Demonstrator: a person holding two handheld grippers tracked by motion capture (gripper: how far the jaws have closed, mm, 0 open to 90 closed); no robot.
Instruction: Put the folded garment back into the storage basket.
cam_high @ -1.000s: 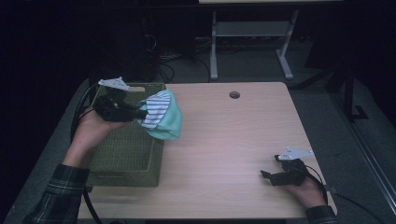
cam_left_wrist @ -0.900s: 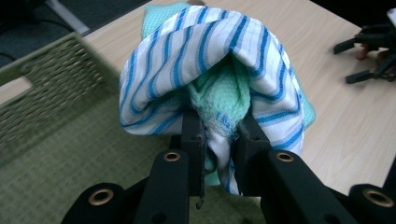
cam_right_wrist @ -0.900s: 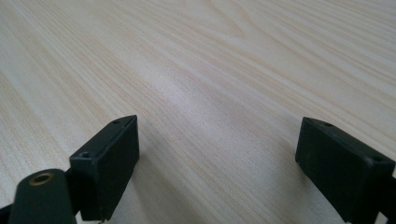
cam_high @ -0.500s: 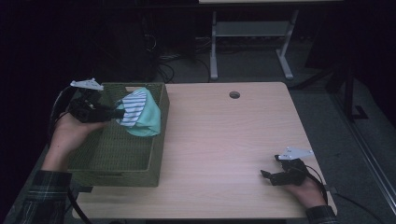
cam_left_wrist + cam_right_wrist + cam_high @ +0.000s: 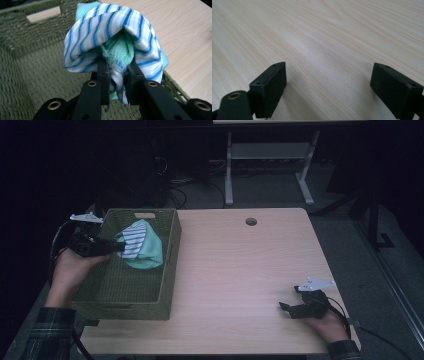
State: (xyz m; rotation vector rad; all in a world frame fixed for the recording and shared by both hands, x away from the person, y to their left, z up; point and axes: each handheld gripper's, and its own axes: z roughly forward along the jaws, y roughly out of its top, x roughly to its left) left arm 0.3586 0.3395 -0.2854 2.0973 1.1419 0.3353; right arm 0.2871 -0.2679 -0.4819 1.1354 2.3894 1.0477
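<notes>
A bundle of cloths (image 5: 140, 245), one white with blue stripes and one mint green, hangs over the green woven basket (image 5: 100, 295) at the table's left side. My left gripper (image 5: 118, 247) is shut on the cloths. In the left gripper view the two black jaws pinch the striped and green cloths (image 5: 110, 40) above the basket's woven floor (image 5: 32, 82). My right gripper (image 5: 283, 307) rests near the table's front right edge, open, with bare wood between its jaws. Both its fingers (image 5: 272, 85) stand wide apart in the right gripper view.
The light wooden table (image 5: 240, 270) has a round cable hole (image 5: 251, 221) at the back. A white desk frame (image 5: 265, 165) and cables stand on the dark floor behind. The basket has a handle slot (image 5: 144, 215) in its far wall.
My left gripper has carried the cloths leftward and down over the basket's inside. The right gripper has stayed put.
</notes>
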